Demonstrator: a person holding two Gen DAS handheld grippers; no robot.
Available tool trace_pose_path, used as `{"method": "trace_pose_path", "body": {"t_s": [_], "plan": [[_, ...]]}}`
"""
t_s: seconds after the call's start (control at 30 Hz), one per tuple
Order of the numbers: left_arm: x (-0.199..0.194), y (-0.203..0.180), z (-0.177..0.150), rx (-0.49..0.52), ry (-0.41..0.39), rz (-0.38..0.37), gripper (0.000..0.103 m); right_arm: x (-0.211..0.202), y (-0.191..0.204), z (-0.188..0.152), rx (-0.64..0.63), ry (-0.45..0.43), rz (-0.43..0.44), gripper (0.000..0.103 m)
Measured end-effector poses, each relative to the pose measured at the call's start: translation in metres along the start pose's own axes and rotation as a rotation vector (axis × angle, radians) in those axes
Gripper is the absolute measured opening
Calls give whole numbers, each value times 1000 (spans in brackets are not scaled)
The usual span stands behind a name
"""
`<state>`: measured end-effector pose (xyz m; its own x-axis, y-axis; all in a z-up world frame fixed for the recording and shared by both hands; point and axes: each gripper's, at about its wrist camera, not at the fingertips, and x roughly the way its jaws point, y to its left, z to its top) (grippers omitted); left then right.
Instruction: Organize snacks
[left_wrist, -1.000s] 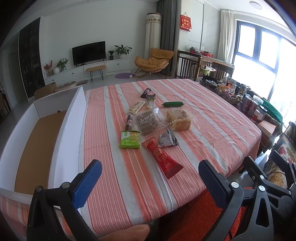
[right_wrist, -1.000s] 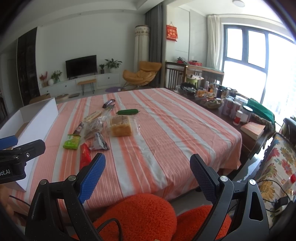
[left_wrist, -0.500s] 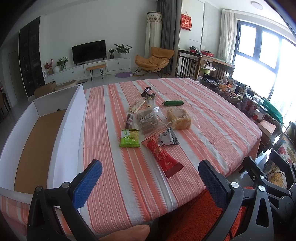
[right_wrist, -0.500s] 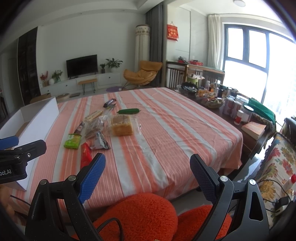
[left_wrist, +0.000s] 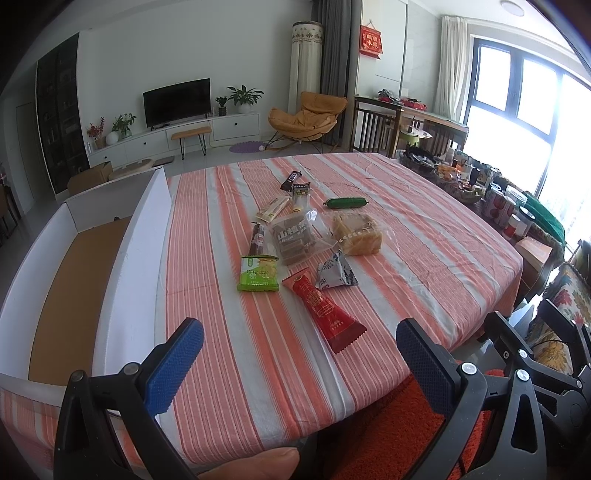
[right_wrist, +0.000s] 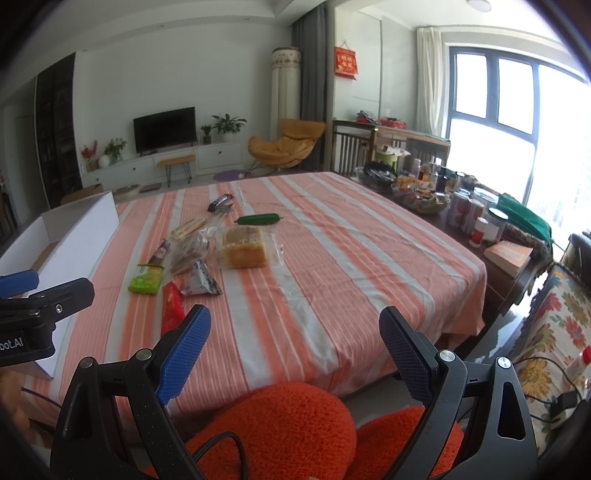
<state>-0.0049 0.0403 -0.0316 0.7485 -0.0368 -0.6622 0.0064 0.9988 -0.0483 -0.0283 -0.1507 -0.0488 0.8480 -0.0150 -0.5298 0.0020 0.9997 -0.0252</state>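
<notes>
Several snacks lie in a cluster on the striped tablecloth (left_wrist: 424, 229): a long red packet (left_wrist: 323, 309), a green packet (left_wrist: 258, 273), a grey triangular packet (left_wrist: 335, 274), a clear bag of brown bars (left_wrist: 291, 238), a wrapped yellow cake (left_wrist: 355, 233) and a green sausage (left_wrist: 346, 202). The open white box (left_wrist: 122, 258) with a brown floor stands to their left. My left gripper (left_wrist: 299, 363) hangs open over the table's near edge, short of the red packet. My right gripper (right_wrist: 295, 349) is open too, nearer the edge, with the red packet (right_wrist: 172, 307) ahead on its left.
Orange fuzzy cushions (right_wrist: 280, 428) sit under both grippers at the table's near side. Jars, tins and a book (right_wrist: 508, 254) crowd a side table on the right. A floral sofa (right_wrist: 554, 332) is at far right. A fingertip (left_wrist: 255, 463) shows at the left view's bottom.
Both views have crept slightly forward toward the table; the snacks sit a touch lower and nearer in frame. Both grippers stay open and hold nothing.
</notes>
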Motion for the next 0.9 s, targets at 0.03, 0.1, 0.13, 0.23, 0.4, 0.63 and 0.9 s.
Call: {"method": "trace_pose_path", "body": {"t_s": [0.03, 0.1, 0.13, 0.23, 0.4, 0.63, 0.9], "plan": [[1, -1, -1, 1, 7, -1, 103, 1, 1, -1, 6, 7, 5, 95], [3, -3, -3, 3, 17, -4, 103, 2, 0, -5, 22, 17, 11, 95], [3, -4, -4, 5, 19, -3, 103, 3, 0, -6, 29, 21, 12, 95], [3, -6, -6, 13, 28, 3, 103, 6, -3, -8, 49, 28, 17, 95], [10, -3, -7, 20, 63, 19, 103, 8, -2, -8, 43, 50, 24, 95], [19, 1, -11, 21, 105, 38, 103, 9, 4, -9, 17, 66, 36, 95], [44, 4, -18, 46, 208, 93, 103, 14, 5, -11, 18, 99, 67, 95]]}}
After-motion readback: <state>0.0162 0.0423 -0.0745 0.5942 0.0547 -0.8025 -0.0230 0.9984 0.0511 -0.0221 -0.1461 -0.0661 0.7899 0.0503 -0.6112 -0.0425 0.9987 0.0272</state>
